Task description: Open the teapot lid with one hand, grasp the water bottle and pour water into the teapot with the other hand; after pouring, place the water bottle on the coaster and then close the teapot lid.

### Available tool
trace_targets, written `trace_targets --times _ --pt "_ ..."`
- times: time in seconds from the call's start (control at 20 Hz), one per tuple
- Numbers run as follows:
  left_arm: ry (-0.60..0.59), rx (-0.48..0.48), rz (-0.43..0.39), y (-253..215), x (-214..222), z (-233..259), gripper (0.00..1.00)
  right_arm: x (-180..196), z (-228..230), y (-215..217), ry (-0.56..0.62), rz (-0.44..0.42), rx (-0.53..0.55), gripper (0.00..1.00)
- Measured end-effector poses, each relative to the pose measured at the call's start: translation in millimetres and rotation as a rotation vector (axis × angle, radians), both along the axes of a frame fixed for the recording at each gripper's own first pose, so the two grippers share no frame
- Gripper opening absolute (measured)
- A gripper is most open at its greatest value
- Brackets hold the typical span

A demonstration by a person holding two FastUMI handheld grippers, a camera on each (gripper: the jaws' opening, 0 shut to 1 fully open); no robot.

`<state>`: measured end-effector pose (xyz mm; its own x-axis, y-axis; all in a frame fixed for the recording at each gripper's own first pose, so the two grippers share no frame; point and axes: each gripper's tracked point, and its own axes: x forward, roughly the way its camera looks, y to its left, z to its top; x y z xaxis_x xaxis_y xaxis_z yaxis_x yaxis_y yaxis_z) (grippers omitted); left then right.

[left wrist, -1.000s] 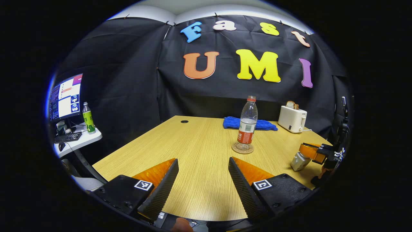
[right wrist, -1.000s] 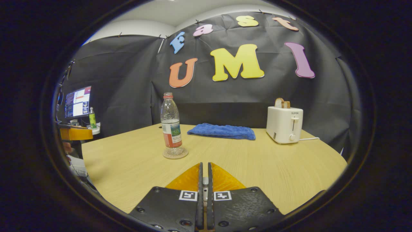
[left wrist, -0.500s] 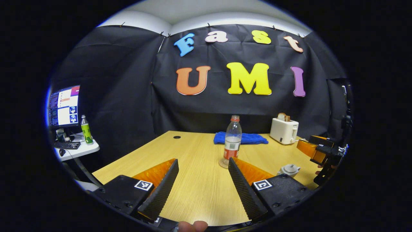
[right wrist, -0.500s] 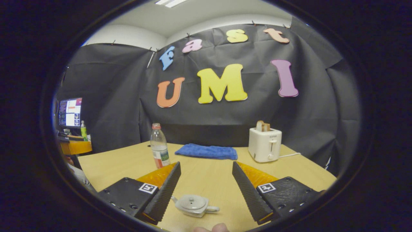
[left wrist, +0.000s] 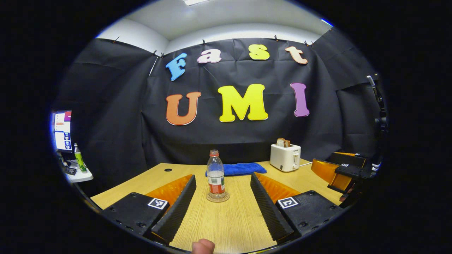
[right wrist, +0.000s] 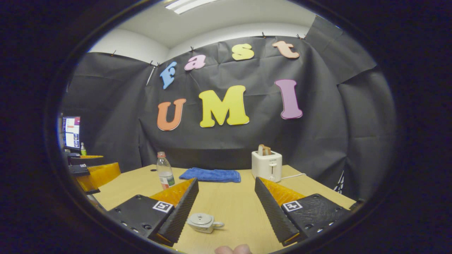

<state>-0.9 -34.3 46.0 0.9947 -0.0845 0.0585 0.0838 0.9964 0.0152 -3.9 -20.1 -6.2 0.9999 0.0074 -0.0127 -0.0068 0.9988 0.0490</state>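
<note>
A clear water bottle with a red cap stands upright on a round coaster in the middle of the wooden table. My left gripper is open and well short of the bottle, which shows between its fingers. In the right gripper view a small grey teapot sits on the table with its lid on, low and near the left finger. My right gripper is open above it and holds nothing. The bottle stands farther back on the left.
A blue towel and a white toaster with bread stand at the table's back. The right gripper shows at the right edge, the left gripper at the left edge. A side desk holds a monitor and a green bottle.
The right gripper went from shut to open and drew back from the teapot. Both grippers have pulled back and away from the table, so the bottle and the teapot look smaller.
</note>
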Motion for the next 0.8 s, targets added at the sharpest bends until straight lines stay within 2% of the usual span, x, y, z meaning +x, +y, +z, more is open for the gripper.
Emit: trace_targets --times 0.05,0.1,0.15,0.35,0.4,0.55,0.8 --pt "0.003 0.002 0.002 1 0 1 0.96 -2 -1 2 0.01 -0.009 -0.003 0.96" --pt "0.005 0.01 0.006 5 -3 3 0.97 -5 -1 4 0.011 -0.014 -0.008 0.93" --pt "-0.012 0.01 0.018 11 -5 8 0.97 -9 3 6 0.006 -0.019 -0.014 0.96" --pt "-0.036 -0.01 0.018 20 -7 16 0.97 -23 27 23 -0.05 -0.02 -0.054 0.96" --pt "-0.038 -0.016 0.019 23 -7 17 0.96 -24 30 29 -0.057 -0.015 -0.06 0.93" --pt "-0.021 -0.02 0.026 29 -6 13 0.97 -24 30 37 -0.053 -0.015 -0.101 0.96" --pt "-0.012 -0.014 0.039 40 -1 9 0.97 -20 36 46 -0.06 -0.017 -0.101 0.97"
